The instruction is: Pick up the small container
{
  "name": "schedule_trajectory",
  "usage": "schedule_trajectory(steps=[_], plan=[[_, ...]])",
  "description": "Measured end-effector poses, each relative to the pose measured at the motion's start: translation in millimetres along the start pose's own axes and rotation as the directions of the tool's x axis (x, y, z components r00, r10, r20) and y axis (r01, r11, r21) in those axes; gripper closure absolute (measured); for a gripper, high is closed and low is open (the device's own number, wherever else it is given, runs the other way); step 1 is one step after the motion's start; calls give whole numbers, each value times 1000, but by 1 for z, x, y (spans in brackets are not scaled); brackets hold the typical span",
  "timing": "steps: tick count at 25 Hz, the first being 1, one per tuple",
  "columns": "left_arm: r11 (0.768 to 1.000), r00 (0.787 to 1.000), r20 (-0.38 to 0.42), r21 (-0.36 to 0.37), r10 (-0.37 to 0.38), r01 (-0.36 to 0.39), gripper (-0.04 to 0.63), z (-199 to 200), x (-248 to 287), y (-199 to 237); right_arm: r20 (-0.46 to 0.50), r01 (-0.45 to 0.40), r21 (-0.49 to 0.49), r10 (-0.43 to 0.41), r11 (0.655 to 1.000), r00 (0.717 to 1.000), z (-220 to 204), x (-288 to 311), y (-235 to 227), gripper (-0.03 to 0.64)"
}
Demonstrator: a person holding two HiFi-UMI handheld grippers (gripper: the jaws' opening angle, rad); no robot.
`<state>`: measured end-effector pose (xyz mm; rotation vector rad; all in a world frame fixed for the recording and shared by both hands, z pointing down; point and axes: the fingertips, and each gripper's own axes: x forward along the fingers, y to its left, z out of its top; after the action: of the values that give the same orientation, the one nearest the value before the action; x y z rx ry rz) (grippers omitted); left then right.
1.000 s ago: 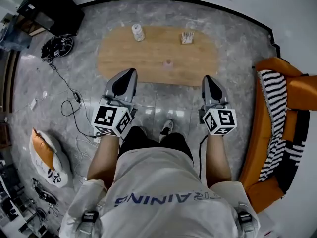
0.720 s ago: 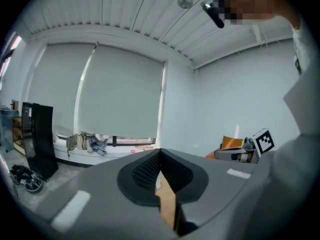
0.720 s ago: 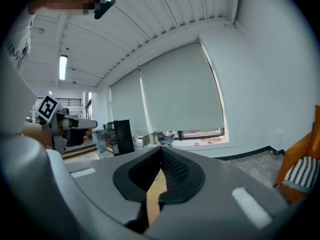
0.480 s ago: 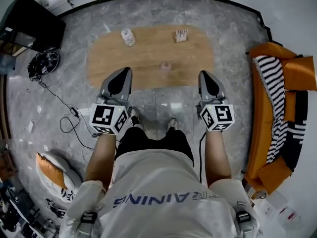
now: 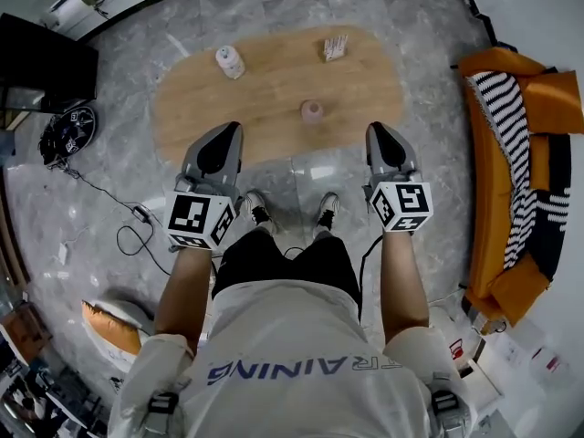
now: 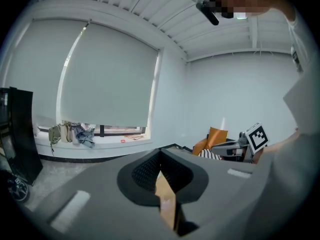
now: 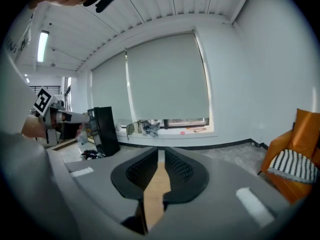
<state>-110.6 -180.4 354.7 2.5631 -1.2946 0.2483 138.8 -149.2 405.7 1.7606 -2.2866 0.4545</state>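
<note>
I'm holding the left gripper (image 5: 230, 131) and right gripper (image 5: 376, 131) with jaws pressed together (nothing between them), while the small container (image 5: 312, 110) is sitting on the oval table (image 5: 274, 94), upper centre of the frame.

I record the table (image 5: 274, 85) top as smooth matt wood on a glossy, marbled grey floor (image 5: 447, 162). The left gripper (image 5: 228, 133) and right gripper (image 5: 376, 131) shells look matt grey plastic; the orange chair (image 5: 557, 108) carries striped cloth (image 5: 509, 133).

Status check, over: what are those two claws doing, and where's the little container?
Left gripper and right gripper shut, both empty. Small pink container stands on the wooden table, near side, untouched. Nothing between it and the grippers.
</note>
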Motion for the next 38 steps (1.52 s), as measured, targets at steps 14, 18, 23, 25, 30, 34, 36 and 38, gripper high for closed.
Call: schedule_trajectory(steps=[14,18,23,25,30,34,36,38], plan=[[996,996,-49,-35,77,-78,592,-40,23,-5,-280,-170,-29,155,985,947,-121,81,-4,71],[995,994,-58,-35,89,-91,592,-53,32,3,-310,-178,-52,153,983,938,-151,107,-6,72],[994,993,-75,-40,96,-100,592,-83,46,12,-351,-182,-71,147,981,925,-204,144,-8,75],[994,992,-80,-39,100,-103,592,-96,52,15,-351,-175,-88,134,981,927,-222,159,-11,83],[993,991,-90,-49,102,-107,592,-128,64,21,-379,-170,-90,124,981,917,-270,188,-13,100],[992,991,-84,-62,107,-113,592,-147,74,28,-390,-180,-89,132,980,911,-295,208,-11,98],[991,991,-82,-71,109,-115,592,-158,79,32,-390,-182,-87,134,979,911,-307,219,-11,97],[990,990,-86,-83,110,-117,592,-172,84,35,-388,-179,-80,135,981,912,-319,230,-12,94]])
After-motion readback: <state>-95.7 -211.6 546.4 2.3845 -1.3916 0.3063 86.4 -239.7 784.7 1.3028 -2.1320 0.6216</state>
